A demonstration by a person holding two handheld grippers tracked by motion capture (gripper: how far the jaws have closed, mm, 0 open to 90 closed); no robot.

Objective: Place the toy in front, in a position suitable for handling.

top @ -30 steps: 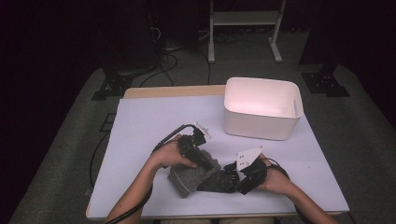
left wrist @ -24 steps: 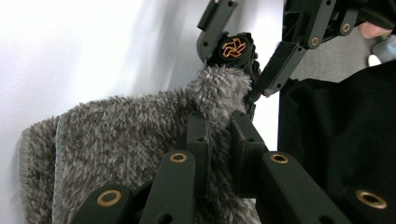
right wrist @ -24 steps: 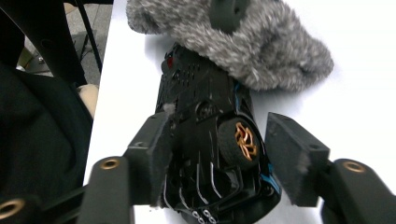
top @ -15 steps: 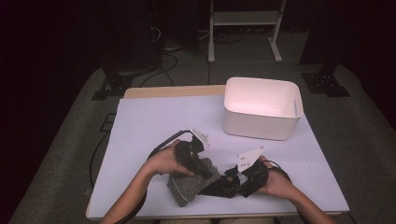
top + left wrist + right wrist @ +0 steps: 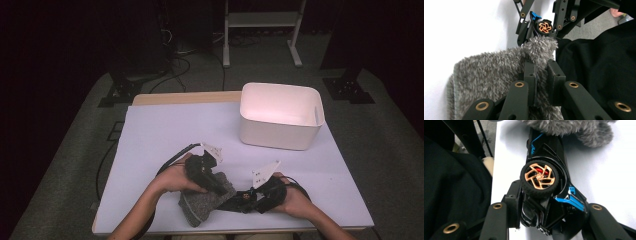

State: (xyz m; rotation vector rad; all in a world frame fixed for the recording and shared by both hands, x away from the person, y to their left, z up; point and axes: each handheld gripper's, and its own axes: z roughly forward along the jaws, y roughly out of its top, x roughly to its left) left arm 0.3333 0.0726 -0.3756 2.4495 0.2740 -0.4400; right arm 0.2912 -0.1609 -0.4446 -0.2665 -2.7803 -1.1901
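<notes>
Grey fleece is pinched between the jaws of the left gripper (image 5: 540,75), which are drawn together on a raised fold of the grey fuzzy cloth (image 5: 489,72); the tuft stands up just beyond the jaw tips, and the lower edge of the cloth is cut off by the frame. In the high view the left gripper (image 5: 212,181) is seen pressed down onto the cloth (image 5: 202,205) near the front edge of the table (image 5: 165,130), its tips hidden under the hand. The jaws of the right gripper (image 5: 551,205) have just been closing and are set around the tail of a black toy car (image 5: 549,180) with blue markings and an orange-spoked wheel; the left pad is seen against the car's body, while contact on the far side is hard to make out. The car's nose is hidden beneath the cloth (image 5: 574,127). From above, the right gripper (image 5: 260,196) and the car (image 5: 237,201) merge into one dark shape just right of the cloth. A white bin (image 5: 280,117) is seen well apart, at the far right of the table. Dark clothing blocks one side of both gripper views.
</notes>
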